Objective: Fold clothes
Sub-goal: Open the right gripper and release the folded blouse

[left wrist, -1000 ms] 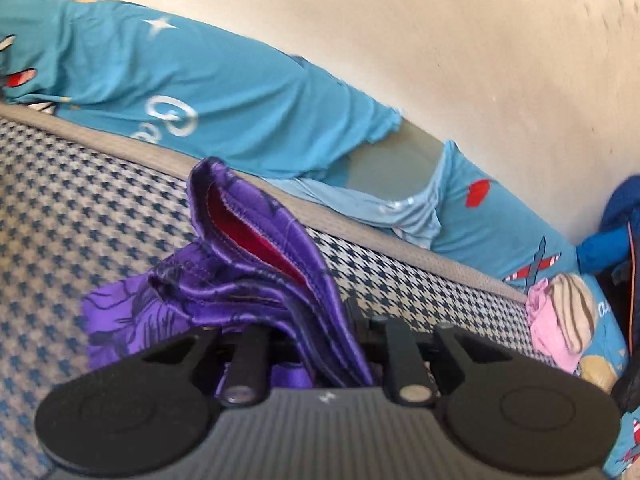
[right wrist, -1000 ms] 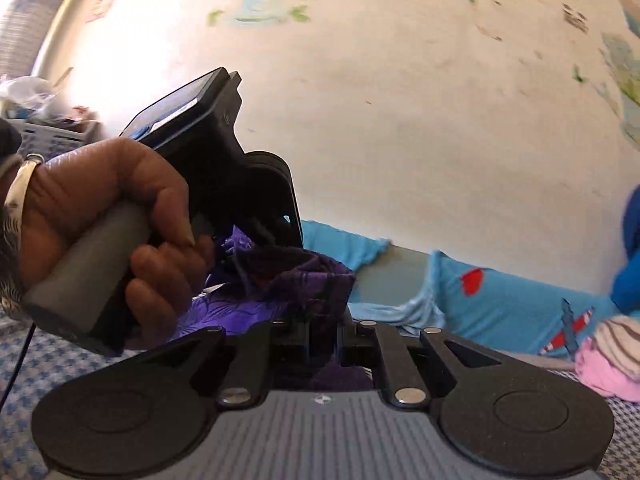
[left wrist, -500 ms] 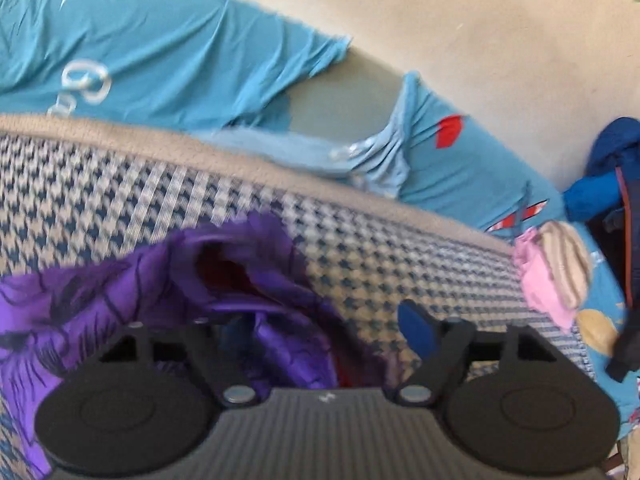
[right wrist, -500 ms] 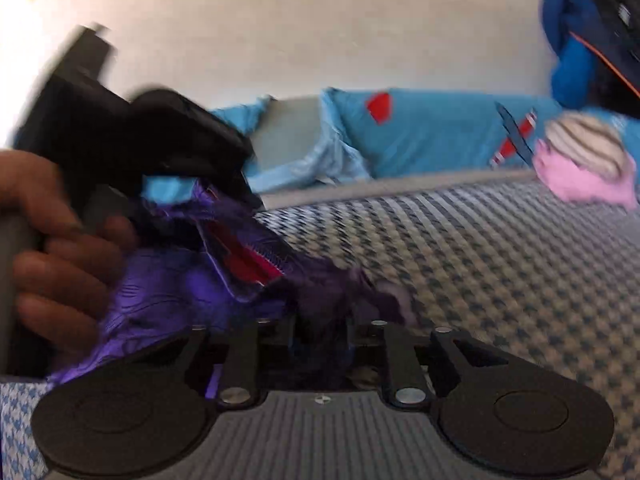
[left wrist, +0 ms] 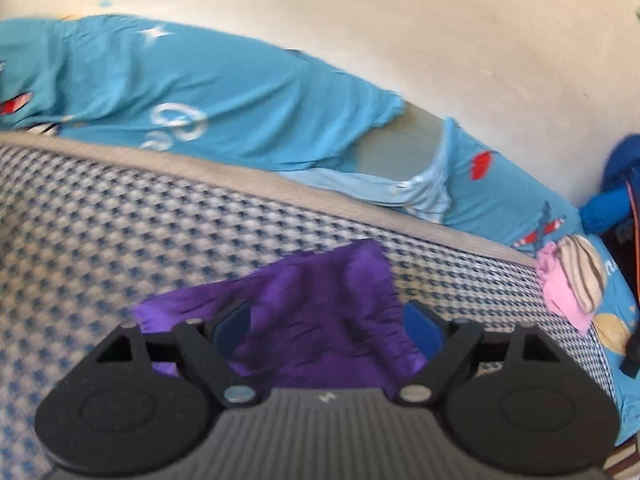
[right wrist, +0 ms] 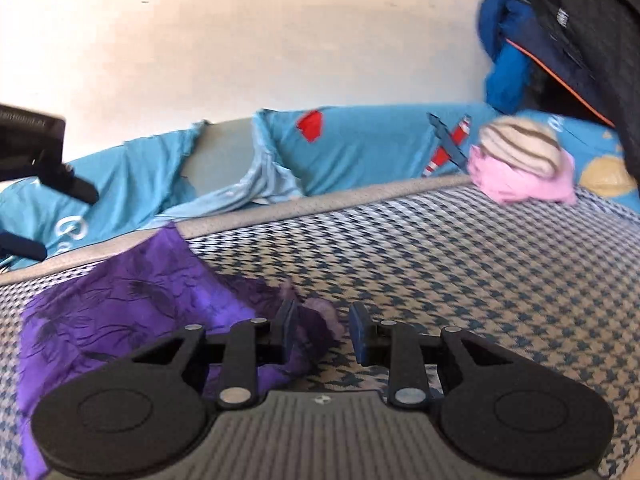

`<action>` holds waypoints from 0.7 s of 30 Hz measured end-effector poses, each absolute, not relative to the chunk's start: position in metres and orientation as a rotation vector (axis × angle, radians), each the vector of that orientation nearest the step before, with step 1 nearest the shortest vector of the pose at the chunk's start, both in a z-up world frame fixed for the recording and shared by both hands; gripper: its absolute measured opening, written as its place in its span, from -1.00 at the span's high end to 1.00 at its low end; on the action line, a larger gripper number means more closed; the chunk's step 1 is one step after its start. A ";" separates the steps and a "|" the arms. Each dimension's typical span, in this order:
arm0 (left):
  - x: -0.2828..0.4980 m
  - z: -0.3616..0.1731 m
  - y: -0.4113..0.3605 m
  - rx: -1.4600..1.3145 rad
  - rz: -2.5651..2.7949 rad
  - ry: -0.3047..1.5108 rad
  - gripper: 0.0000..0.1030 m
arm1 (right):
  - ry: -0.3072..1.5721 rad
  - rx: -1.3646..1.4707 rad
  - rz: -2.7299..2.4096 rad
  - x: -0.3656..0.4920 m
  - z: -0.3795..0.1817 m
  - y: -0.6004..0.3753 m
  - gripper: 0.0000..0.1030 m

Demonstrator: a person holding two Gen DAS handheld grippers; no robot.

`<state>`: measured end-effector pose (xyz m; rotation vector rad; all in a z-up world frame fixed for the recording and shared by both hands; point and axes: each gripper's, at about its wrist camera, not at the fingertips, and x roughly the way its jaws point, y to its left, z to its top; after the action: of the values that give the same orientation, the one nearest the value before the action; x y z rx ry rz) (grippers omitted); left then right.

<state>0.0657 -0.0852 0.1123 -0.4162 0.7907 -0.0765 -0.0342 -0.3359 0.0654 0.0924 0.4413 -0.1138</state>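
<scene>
A purple patterned garment (left wrist: 320, 312) lies flat on the blue-and-white checked mattress (left wrist: 100, 240). My left gripper (left wrist: 326, 328) hovers over it, jaws wide and still opening; the cloth lies under the gap, untouched by the pads. In the right wrist view the same purple garment (right wrist: 132, 304) spreads to the left, its crumpled edge reaching between the fingers. My right gripper (right wrist: 323, 330) has its jaws opening, and the pads stand apart from the cloth. The other gripper's black body (right wrist: 36, 152) shows at the far left edge.
A turquoise sheet (left wrist: 224, 96) with printed shapes runs along the cream wall beyond the mattress's grey edge. A pink and striped cloth bundle (right wrist: 520, 164) sits at the back right. Dark blue clothing (right wrist: 560, 40) hangs in the right corner.
Both grippers held the bunched purple garment up a second ago. Both have let go, and it now lies spread flat on the mattress. The left hand has drawn away from the right gripper's view.
</scene>
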 end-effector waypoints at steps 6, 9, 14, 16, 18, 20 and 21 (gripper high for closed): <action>0.041 0.099 -0.040 -0.420 -0.004 0.825 -0.72 | 0.424 0.022 0.063 -0.035 0.072 -0.311 0.46; 0.040 0.089 -0.027 -0.441 0.007 0.847 -0.73 | 0.432 -0.022 0.153 -0.034 0.074 -0.299 0.43; 0.047 0.072 -0.023 -0.460 0.006 0.864 -0.77 | 0.478 -0.078 0.316 -0.023 0.072 -0.285 0.39; 0.052 0.063 -0.026 -0.460 0.001 0.877 -0.77 | 0.485 -0.097 0.366 -0.015 0.071 -0.283 0.38; 0.058 0.055 -0.030 -0.451 0.002 0.887 -0.77 | 0.497 -0.091 0.405 -0.006 0.070 -0.284 0.37; 0.063 0.049 -0.032 -0.432 0.020 0.884 -0.77 | 0.512 -0.080 0.421 0.003 0.068 -0.283 0.37; 0.066 0.046 -0.031 -0.429 0.037 0.880 -0.80 | 0.518 -0.073 0.415 0.007 0.067 -0.284 0.36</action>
<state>0.0659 -0.0312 0.0462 -0.4291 0.8802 0.0374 0.0070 -0.2837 0.0673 -0.0733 0.5180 0.4154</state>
